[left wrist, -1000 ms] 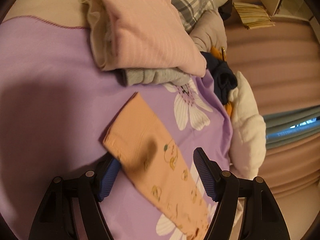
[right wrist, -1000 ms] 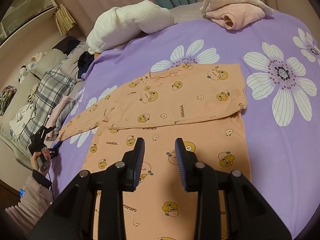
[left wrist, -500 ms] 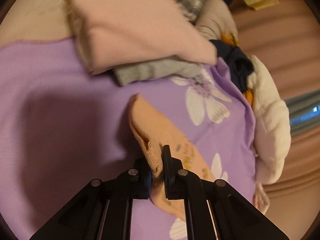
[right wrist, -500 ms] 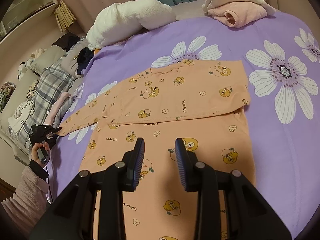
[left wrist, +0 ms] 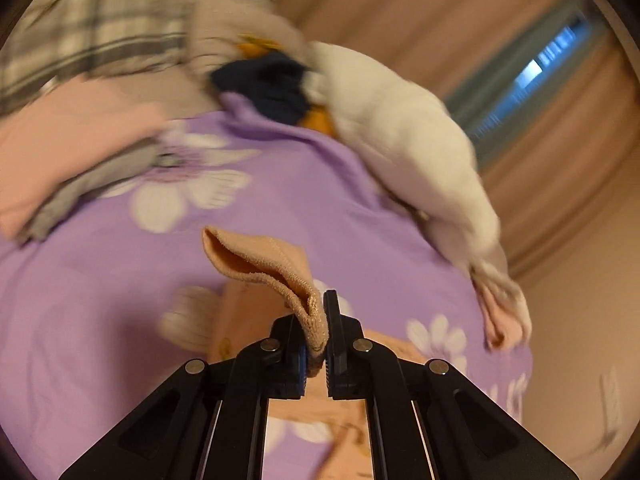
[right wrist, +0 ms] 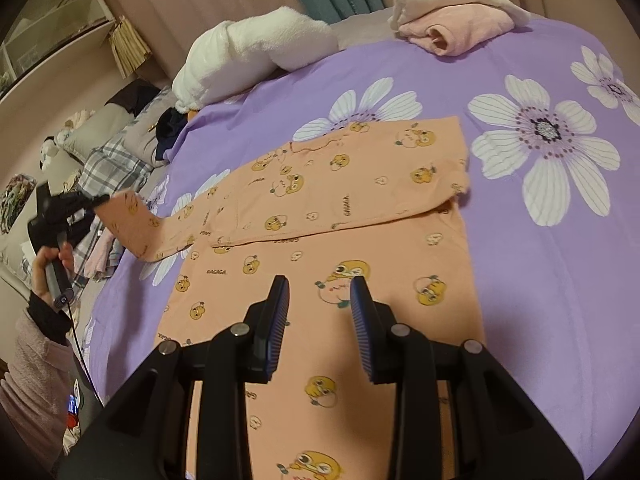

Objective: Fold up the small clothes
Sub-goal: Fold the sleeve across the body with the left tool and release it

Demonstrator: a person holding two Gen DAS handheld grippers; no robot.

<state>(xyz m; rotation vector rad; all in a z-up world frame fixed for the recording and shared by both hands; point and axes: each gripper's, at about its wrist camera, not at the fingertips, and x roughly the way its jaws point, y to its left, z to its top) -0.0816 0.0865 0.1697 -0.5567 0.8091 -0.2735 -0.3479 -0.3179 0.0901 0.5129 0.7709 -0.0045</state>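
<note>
- Two grippers in view, one orange shirt (right wrist: 340,208) spread on the purple flowered bedspread (right wrist: 540,280).
- Far left: left gripper (left wrist: 318,320) clenched on the sleeve cuff (left wrist: 272,264), cuff lifted clear of the bedspread.
- Centre: shirt body flat, far side folded over toward the near half.
- Near centre: right gripper (right wrist: 320,312) over the shirt's near half, jaws parted, nothing between them.

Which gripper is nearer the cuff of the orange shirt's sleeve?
Left. The left gripper is shut on the sleeve cuff, lifting it off the bed. The right gripper hovers, holding nothing, over the shirt's body, apart from the cuff.
</note>
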